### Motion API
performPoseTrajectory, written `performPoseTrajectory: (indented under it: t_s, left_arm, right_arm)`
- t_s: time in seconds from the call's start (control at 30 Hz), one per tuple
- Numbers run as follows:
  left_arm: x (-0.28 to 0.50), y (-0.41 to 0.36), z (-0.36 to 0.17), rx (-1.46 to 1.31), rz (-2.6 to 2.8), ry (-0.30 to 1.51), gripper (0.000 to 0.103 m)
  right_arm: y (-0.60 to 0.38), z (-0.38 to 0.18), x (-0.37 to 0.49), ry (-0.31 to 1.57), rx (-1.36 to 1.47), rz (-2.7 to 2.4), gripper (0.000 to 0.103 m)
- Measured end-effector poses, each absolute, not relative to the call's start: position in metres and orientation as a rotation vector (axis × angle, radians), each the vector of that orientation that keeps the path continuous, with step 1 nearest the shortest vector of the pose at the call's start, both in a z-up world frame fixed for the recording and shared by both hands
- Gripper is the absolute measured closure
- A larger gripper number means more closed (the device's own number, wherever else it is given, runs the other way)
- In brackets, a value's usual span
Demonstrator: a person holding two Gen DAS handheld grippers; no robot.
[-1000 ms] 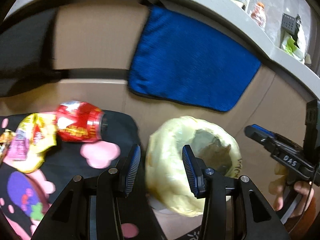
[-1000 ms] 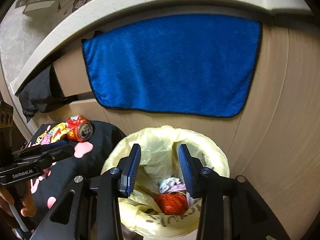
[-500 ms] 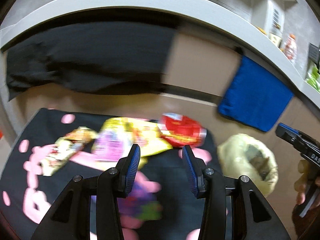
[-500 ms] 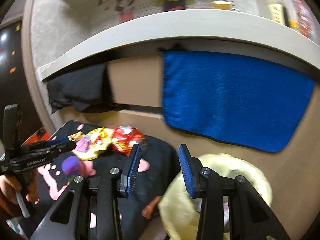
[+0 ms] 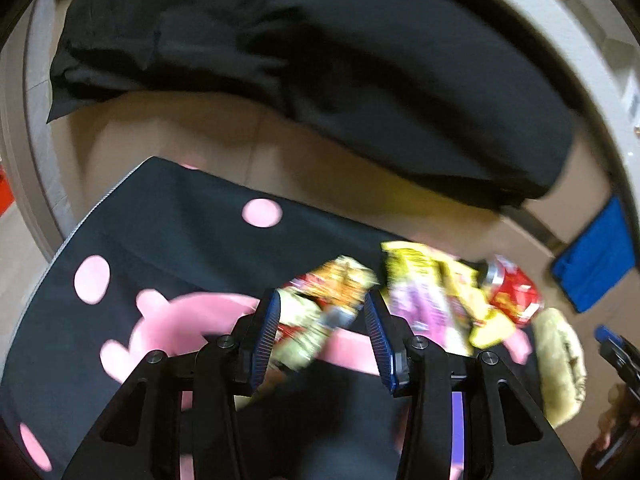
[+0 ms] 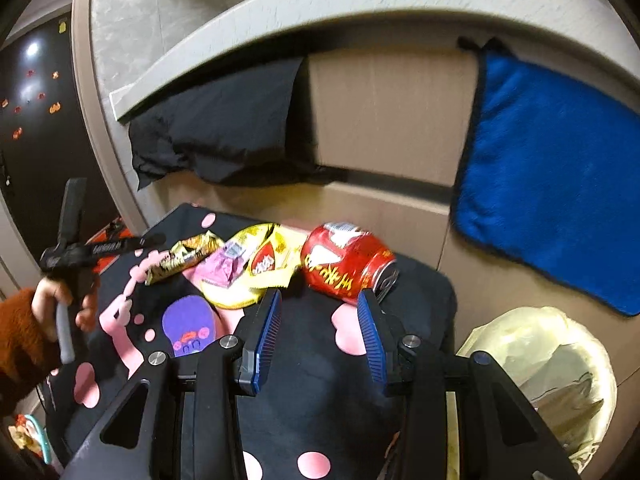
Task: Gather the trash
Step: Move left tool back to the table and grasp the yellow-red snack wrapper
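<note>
Both claws, left (image 5: 322, 332) and right (image 6: 318, 326), are open and empty; next I lower the left onto the snack wrapper (image 5: 320, 304) and pinch.

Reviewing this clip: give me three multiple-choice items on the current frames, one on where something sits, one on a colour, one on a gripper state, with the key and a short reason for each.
1. Where does the red can lie?
A. inside the lined bin
B. on the black mat with pink shapes, right of the wrappers
C. on the countertop

2. What colour is the towel hanging on the cabinet front?
A. green
B. white
C. blue

3. What is the right gripper doing?
A. open, holding nothing
C. clamped on a wrapper
B. clamped on the can

Key:
1 B: the can rests on its side on the mat, next to the yellow wrapper.
2 C: the towel is plainly blue, above the bin.
3 A: only bare mat shows between its jaws; the can lies beyond the tips.
</note>
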State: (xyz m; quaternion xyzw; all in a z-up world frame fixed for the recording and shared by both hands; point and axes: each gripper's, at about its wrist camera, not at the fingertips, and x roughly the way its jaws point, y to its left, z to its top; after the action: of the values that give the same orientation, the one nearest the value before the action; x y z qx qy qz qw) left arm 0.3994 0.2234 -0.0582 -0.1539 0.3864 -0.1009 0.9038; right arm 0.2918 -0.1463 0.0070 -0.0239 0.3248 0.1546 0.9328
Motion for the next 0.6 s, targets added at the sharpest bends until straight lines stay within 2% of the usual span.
performPoseTrajectory:
  t_s: [0.27,0.4,0.47,0.6]
  left_arm:
    - [0.427,0.213,-0.096,-0.301,-0.265,0.938,0.058]
    - [0.417,0.208,-0.097,-0.349,-0.239,0.94,0.06]
    - [0.408,0.203,-0.097,-0.38,-0.255,0.955,0.071]
    - [0.378,0.19,-0.092,-0.38,-0.254,0.97,0.079]
  right_arm:
    - [-0.155,-0.012,0.303,0.719,-0.049,0.299,0.066]
    - [-0.161,-0.021,0.313,0.749,-0.013,0.298,0.066]
    - [-0.159,-0.025,0.318,0.756,-0.015,0.306,0.066]
    - [-0.148,-0.028,0.328,0.728,-0.078,0.309,0.063]
